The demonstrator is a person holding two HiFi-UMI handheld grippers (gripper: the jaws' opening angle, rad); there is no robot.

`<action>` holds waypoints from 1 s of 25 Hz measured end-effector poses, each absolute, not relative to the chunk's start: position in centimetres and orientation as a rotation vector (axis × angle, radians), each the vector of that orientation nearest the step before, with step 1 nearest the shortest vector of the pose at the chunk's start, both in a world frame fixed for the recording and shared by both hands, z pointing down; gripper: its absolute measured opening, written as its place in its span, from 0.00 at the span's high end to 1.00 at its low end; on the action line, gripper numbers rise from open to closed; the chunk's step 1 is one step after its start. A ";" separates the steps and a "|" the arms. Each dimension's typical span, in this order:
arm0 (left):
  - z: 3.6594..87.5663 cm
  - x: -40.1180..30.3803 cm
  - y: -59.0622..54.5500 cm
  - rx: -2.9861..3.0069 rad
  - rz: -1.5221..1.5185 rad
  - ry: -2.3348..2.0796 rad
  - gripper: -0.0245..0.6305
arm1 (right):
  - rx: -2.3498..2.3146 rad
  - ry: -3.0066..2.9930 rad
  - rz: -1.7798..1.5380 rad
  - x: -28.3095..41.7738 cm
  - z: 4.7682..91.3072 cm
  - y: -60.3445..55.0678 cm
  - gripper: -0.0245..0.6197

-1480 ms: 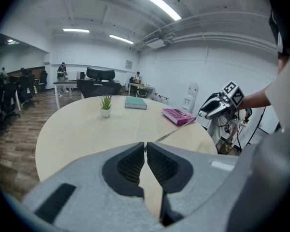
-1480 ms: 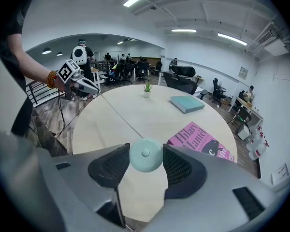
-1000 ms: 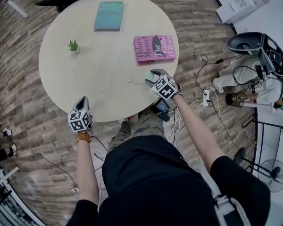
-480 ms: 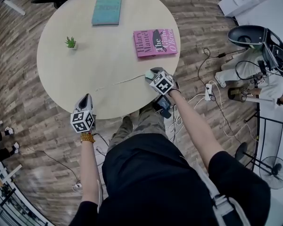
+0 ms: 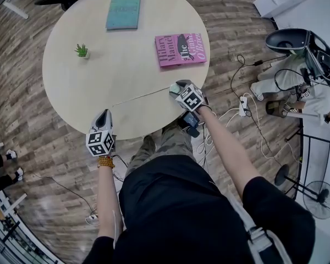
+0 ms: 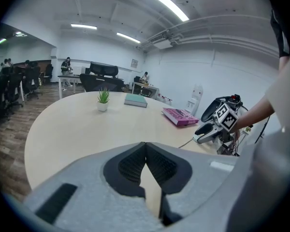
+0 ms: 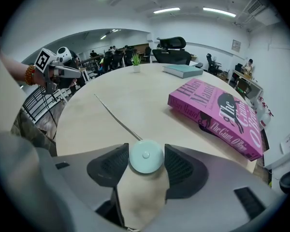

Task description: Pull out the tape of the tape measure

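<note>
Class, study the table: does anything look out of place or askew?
Only the tape: it stretches, pulled out, across the table from the round tape measure near the edge. Nothing looks spilled or damaged.

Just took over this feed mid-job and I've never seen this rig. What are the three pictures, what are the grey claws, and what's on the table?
There is no robot: a person stands at a round table with a hand-held two-jaw gripper in each hand. The top-down picture comes from a camera on their head; the other two come from cameras riding on the grippers, looking along the jaws. The right gripper has the pale round tape measure case between its pads, touching both sides; its jaws have just been opening slightly. The thin tape runs across to the left gripper, whose jaws are closed, apparently pinching its end. Also there: a pink book, a teal book and a small potted plant.
</note>
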State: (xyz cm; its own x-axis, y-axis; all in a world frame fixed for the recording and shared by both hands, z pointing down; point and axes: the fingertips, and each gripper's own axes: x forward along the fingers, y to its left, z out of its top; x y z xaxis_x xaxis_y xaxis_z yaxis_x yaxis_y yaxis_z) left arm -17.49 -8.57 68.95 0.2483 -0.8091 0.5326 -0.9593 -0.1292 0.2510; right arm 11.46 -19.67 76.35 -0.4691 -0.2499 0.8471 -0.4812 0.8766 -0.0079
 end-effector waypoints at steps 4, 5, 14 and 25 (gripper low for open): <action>68.8 -17.5 -8.9 1.991 0.354 -1.601 0.95 | 0.565 -2.103 0.329 11.0 75.8 -20.0 0.59; 68.8 -17.6 -9.1 1.992 0.352 -1.602 0.94 | 0.571 -2.109 0.332 10.9 75.6 -20.2 0.58; 67.1 -18.0 -9.9 2.020 0.329 -1.622 0.94 | 0.621 -2.142 0.319 10.5 73.7 -20.9 0.58; 64.9 -17.7 -11.7 2.091 0.311 -1.632 0.95 | 0.733 -2.177 0.287 10.8 70.6 -22.3 0.59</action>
State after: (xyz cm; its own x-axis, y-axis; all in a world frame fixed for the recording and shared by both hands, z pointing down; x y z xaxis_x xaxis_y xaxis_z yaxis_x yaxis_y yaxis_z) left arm -17.65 -11.70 64.93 0.2680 -0.8521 0.4496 -0.9577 -0.1847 0.2207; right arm 10.78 -22.34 70.64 -0.5095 -0.4080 0.7576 -0.5903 0.8063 0.0373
